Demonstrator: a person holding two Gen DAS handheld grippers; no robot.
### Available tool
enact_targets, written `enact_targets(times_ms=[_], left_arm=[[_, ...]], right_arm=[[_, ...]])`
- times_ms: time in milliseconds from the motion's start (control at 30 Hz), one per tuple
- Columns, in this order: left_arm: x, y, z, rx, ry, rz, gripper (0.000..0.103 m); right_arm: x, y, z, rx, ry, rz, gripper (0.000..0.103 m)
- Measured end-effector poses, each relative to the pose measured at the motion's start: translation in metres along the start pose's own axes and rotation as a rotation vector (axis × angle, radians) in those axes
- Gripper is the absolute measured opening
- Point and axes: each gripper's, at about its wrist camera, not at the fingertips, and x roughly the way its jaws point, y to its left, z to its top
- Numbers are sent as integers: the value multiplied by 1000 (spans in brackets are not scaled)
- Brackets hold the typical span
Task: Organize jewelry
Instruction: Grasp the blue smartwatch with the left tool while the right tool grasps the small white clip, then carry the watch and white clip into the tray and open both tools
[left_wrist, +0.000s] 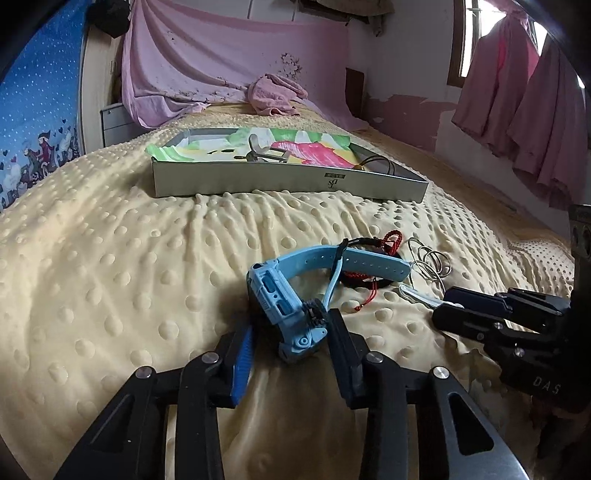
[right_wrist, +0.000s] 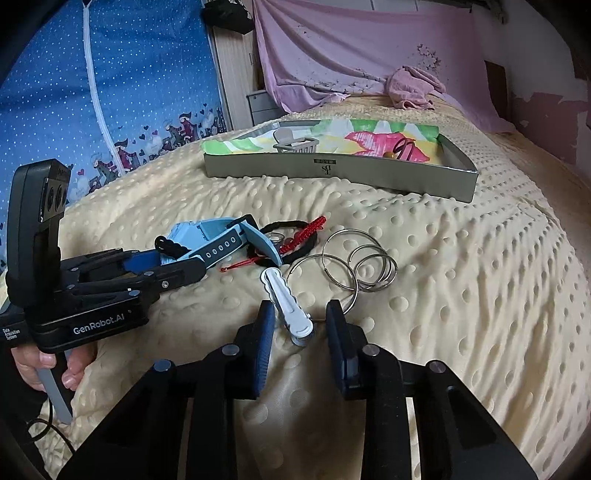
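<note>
On the bed, the box lies well ahead of both tools. The left hand-held gripper stands open around the watch, apparently not yet clamped. The right hand-held gripper is open around the clip, rings just beyond. Step: picking up; next, close and carry to the box.
</note>
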Motion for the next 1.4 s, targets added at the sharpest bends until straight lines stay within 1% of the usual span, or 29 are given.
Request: enact_targets(times_ms=[33, 100, 367, 533, 733, 933, 1033, 1167, 1267, 1300, 1400], left_arm=[[-2, 0, -1, 0, -5, 3, 33], [-4, 1, -3, -2, -12, 7, 33], [-21, 4, -12, -18, -22, -4, 32], [-31, 6, -15, -26, -36, -13, 30], [-47, 7, -18, -39, -91, -8, 29], [-69, 4, -17, -37, -180, 12, 29], [-71, 3, -10, -48, -201, 8, 29], [-65, 0, 11, -52, -229, 13, 29], [-54, -2, 38, -54, -262, 25, 29], [-52, -2, 43, -53, -268, 26, 29], [-35, 3, 72, -60, -283, 33, 29]], right_arm=[[0, 0, 0, -1, -2, 3, 19], [-1, 1, -1, -4, -4, 9, 17], [-7, 4, -2, -19, -11, 36, 14], [-13, 6, -2, -30, -36, 41, 13], [-25, 9, -3, -48, -88, 54, 13], [-39, 11, -3, -58, -151, 61, 13], [-48, 10, -2, -50, -200, 60, 13], [-54, 1, 9, -7, -253, 50, 13], [-51, -12, 29, 27, -279, 26, 13], [-50, -16, 36, 29, -287, 12, 13], [-39, -30, 61, 37, -301, -24, 13]])
